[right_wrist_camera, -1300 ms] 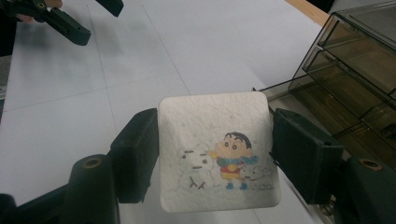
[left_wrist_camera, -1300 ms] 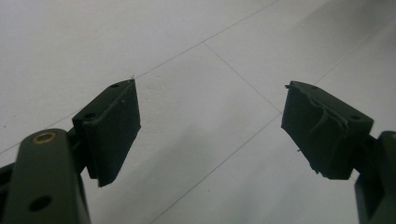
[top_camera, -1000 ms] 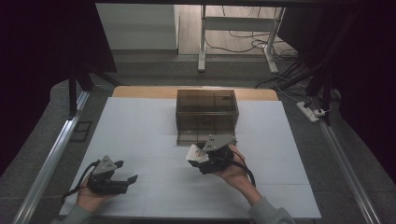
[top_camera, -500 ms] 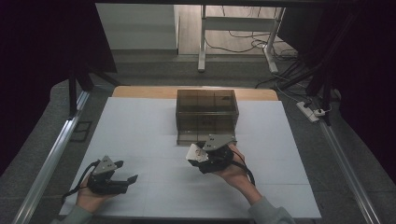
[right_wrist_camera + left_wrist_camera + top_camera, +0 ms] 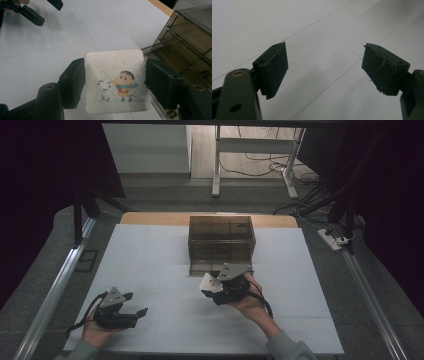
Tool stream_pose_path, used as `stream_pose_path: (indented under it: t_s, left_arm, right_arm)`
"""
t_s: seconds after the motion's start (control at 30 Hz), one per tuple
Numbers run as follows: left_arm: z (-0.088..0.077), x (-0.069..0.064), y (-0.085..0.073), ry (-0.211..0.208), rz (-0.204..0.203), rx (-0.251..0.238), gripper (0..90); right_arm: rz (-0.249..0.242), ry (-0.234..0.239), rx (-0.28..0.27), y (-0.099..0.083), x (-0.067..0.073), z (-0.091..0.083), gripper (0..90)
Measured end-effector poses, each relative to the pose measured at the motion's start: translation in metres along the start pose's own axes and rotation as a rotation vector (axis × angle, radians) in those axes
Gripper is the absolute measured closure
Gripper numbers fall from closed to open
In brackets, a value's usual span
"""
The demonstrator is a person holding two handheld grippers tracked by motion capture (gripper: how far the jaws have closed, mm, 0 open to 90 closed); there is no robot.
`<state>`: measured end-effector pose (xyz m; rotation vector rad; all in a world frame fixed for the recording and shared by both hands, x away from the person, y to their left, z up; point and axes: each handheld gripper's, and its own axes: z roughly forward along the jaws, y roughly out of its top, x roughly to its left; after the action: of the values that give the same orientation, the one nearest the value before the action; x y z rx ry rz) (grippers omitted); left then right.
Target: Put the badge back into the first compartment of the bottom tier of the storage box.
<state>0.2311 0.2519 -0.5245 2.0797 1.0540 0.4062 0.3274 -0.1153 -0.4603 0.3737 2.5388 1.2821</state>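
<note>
Two grippers over a white bench (image 5: 150,250). Right gripper (image 5: 115,82) has its jaws pinching a white square pad (image 5: 116,81) by its two side edges; in the high view the pad (image 5: 208,282) sits at the gripper's (image 5: 220,287) left tip, just in front of the drawer box (image 5: 221,240), raised off the bench as far as I can tell.

Hidden or unclear: pad's underside not seen; its lower edge runs close to the frame bottom in the right gripper view. Small grey lettering at the drawing's lower right is too faint to read. Box cut off at the right edge of that view (image 5: 190,37); contents dim behind smoked plastic, a small metal-looking piece in a lower drawer, possibly a clip.

Around: box is dark, see-through, with stacked drawers, lowest one pulled out toward the pad. Left gripper (image 5: 132,312) low at the bench's near left, well apart from the pad; jaws spread, nothing between them, bare bench with thin seam lines beneath (image 5: 324,65). Cables and a power strip (image 5: 334,240) on the floor beyond.

Markings: pad bears a cartoon boy in red beside a snowman and a small white dog.
</note>
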Motion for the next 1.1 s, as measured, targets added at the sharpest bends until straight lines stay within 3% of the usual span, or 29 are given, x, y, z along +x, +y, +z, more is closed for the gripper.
stream_pose_path:
  t_s: [0.57, 1.1]
  left_arm:
    - [-0.002, 0.001, 0.001, 0.007, -0.008, -0.011, 20.5]
    - [-0.004, 0.002, 0.001, 0.008, -0.018, -0.018, 20.4]
  right_arm:
    - [0.001, 0.004, -0.002, 0.004, -0.002, 0.004, 33.3]
    - [0.049, -0.007, 0.014, 0.005, -0.026, 0.020, 33.3]
